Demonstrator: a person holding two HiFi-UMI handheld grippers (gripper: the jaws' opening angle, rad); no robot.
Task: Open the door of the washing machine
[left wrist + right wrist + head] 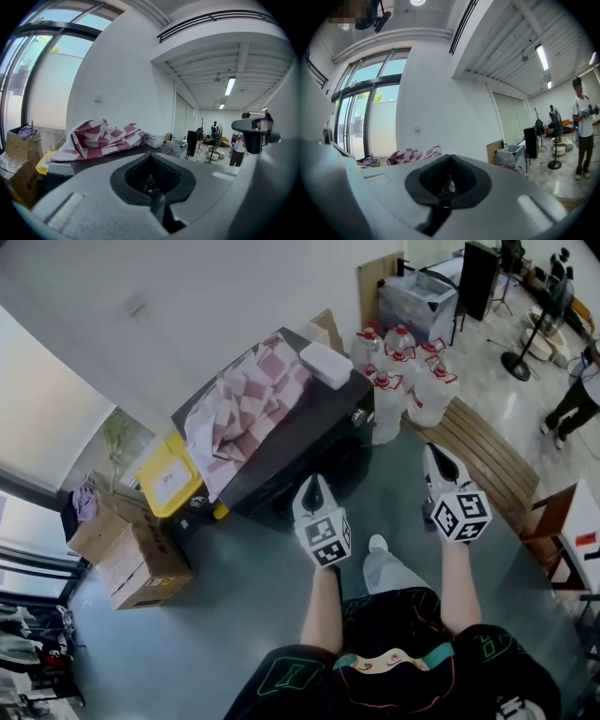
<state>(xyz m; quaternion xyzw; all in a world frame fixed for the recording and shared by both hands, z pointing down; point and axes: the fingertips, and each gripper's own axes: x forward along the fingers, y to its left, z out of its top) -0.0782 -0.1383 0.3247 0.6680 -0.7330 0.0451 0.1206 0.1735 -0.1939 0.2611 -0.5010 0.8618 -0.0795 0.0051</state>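
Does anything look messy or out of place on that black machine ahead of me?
Yes: a pink-and-white checked cloth lies crumpled in a heap on top of the black machine, spilling over one edge rather than folded.

Head view steeply down, gripper views level (low, close), all sharing checked cloth (248, 395)

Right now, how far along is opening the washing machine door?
Nothing looks done yet. The left tool and right tool are both shut and empty, held in the air short of the black machine under the checkered cloth, touching nothing. What is left: reach its door, take hold and pull it open.
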